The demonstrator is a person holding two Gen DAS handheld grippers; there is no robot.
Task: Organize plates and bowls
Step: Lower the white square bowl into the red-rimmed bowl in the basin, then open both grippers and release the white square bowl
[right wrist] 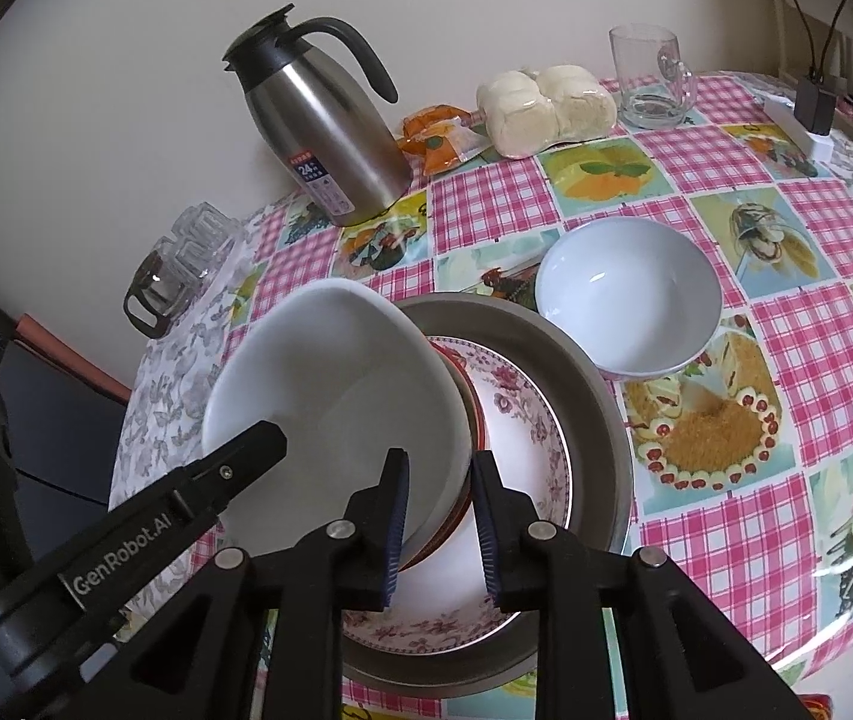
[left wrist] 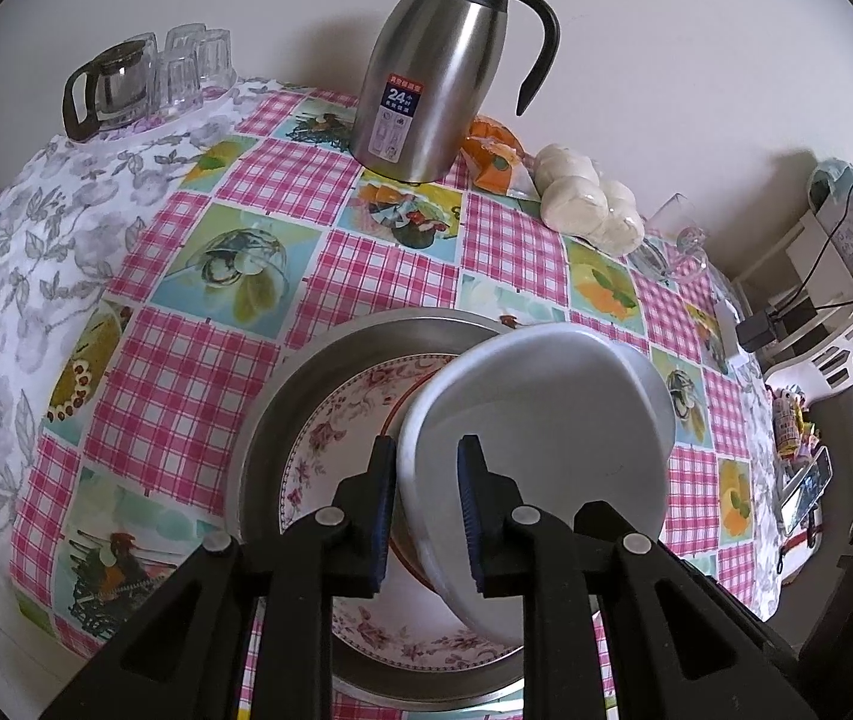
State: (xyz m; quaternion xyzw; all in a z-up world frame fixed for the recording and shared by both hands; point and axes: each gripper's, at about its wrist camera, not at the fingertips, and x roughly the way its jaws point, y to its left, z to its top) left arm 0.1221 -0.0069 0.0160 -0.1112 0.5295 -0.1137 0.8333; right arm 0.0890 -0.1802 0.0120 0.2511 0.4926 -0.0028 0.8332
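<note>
A white bowl [left wrist: 546, 408] hangs tilted over a floral plate [left wrist: 330, 432] that lies in a round metal pan [left wrist: 282, 396]. My left gripper [left wrist: 426, 441] is shut on the bowl's rim, one pad outside and one inside. In the right wrist view the same bowl [right wrist: 336, 384] shows its inside, with one of the left gripper's fingers [right wrist: 234, 456] over its left rim. My right gripper [right wrist: 441, 455] straddles the bowl's right rim, open, with a thin gap at the outer pad. A red-rimmed dish shows under the bowl. A second white bowl [right wrist: 627, 294] stands upright beside the pan [right wrist: 600, 420].
At the back by the wall stand a steel thermos jug [left wrist: 432, 78], a glass teapot with several glasses [left wrist: 144, 78], an orange packet [left wrist: 492, 156], bagged buns [left wrist: 588, 198] and a glass mug [right wrist: 654, 78]. The checked tablecloth [right wrist: 816, 360] drops off at the left and right edges.
</note>
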